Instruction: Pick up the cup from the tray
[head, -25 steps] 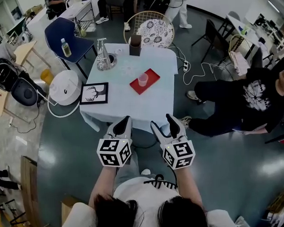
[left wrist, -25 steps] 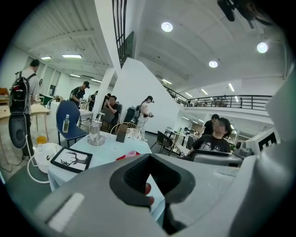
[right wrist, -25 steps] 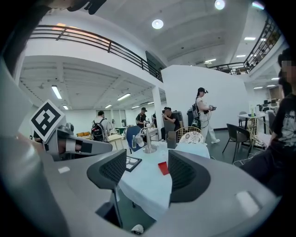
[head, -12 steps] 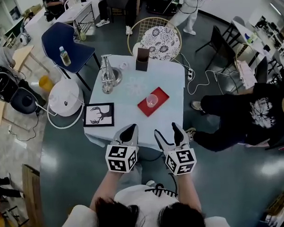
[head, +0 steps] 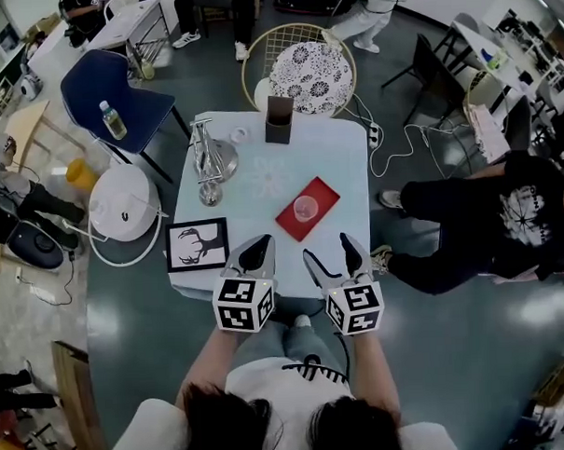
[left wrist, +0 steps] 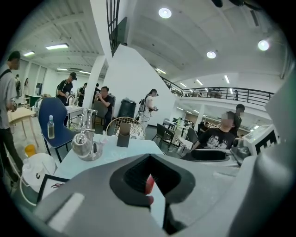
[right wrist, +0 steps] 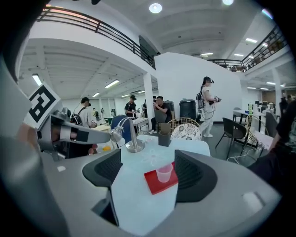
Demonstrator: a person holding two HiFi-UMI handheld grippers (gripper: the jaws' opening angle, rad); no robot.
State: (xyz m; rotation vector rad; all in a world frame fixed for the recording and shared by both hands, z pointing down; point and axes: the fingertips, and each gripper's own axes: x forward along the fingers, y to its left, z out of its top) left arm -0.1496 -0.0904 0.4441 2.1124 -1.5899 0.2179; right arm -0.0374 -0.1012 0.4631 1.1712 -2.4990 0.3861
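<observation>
A clear pinkish cup (head: 305,207) stands upright on a red tray (head: 316,195) on the pale blue table (head: 261,178). Both grippers hover over the table's near edge, well short of the tray. My right gripper (head: 328,255) is open. In the right gripper view the cup (right wrist: 164,172) and tray (right wrist: 156,183) lie ahead between its spread jaws (right wrist: 149,172). My left gripper (head: 257,253) is shut with nothing held. Through the hollow between its jaws (left wrist: 150,185) only a sliver of the red tray (left wrist: 149,183) shows.
On the table stand a metal tap-like stand (head: 205,162), a brown box (head: 278,120) and a framed deer picture (head: 195,244). A wicker chair (head: 298,65), a blue chair (head: 108,92) and a white round appliance (head: 122,200) surround it. A person (head: 468,211) sits on the floor at right.
Both grippers have come forward to the table's near edge, and the table and tray now sit closer in the head view. The right jaws stay open, the left stay shut.
</observation>
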